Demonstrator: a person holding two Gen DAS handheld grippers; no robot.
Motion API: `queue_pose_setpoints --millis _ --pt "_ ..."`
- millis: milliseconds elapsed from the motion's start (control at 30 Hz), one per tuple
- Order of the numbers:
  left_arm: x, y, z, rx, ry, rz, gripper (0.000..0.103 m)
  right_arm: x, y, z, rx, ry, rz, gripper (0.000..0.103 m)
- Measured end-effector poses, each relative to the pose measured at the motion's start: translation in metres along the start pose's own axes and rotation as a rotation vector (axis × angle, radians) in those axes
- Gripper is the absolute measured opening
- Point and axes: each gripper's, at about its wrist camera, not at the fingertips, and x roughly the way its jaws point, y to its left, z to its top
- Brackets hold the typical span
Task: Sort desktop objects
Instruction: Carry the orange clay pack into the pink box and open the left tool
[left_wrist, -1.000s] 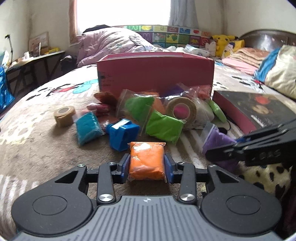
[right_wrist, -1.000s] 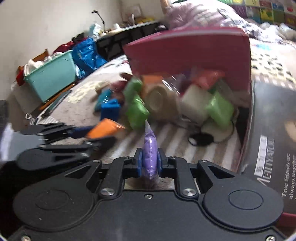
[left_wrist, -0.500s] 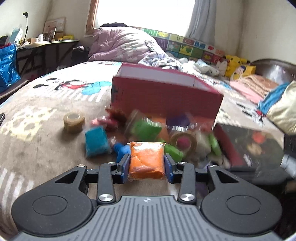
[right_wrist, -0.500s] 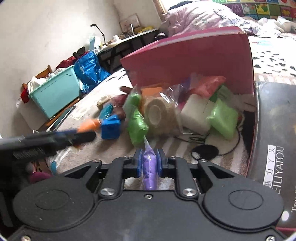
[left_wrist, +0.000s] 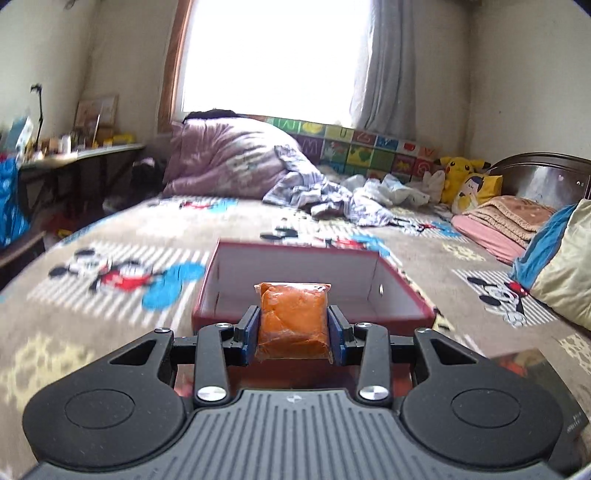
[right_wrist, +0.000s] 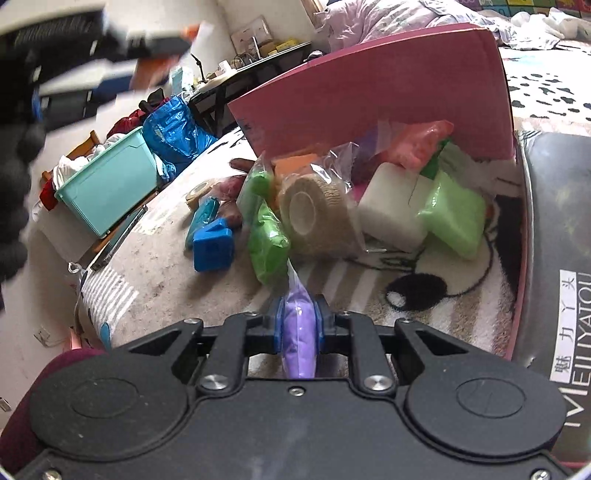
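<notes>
So the left gripper is pinching the orange packet over the red box, just needing to let go, while the right gripper is squeezing a purple packet.

Landmark: red box. Top open, inside bare as far as visible, free entry from above. Its near wall blocks a low approach from the front. Items crowd the foot of that wall: bandage roll, green packets, white block, blue cube. Bare blanket on the near side of the pile. Dark lid flanks the box on the right.
</notes>
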Motion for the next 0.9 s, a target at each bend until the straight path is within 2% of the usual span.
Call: queue_pose_setpoints --millis 233,333,433,633,900 --pt "0.047 -0.006 0.034 0.015 0.024 0.006 0.037 -0.001 -0.003 0.0 0.019 0.001 0.007 0.015" --pt "0.067 -0.005 0.043 -0.015 0.043 -0.002 0.037 -0.001 -0.003 0.0 0.021 0.001 0.008 0.015" --pt "0.093 -0.005 0.046 -0.054 0.094 -0.007 0.037 0.0 -0.004 0.001 0.03 0.001 0.012 0.015" --pt "0.149 0.009 0.032 -0.114 0.231 0.034 0.037 0.001 -0.006 0.002 0.042 0.005 0.019 0.015" --pt "0.197 0.021 0.024 -0.108 0.362 0.105 0.037 0.002 -0.009 0.004 0.057 0.005 0.031 0.015"
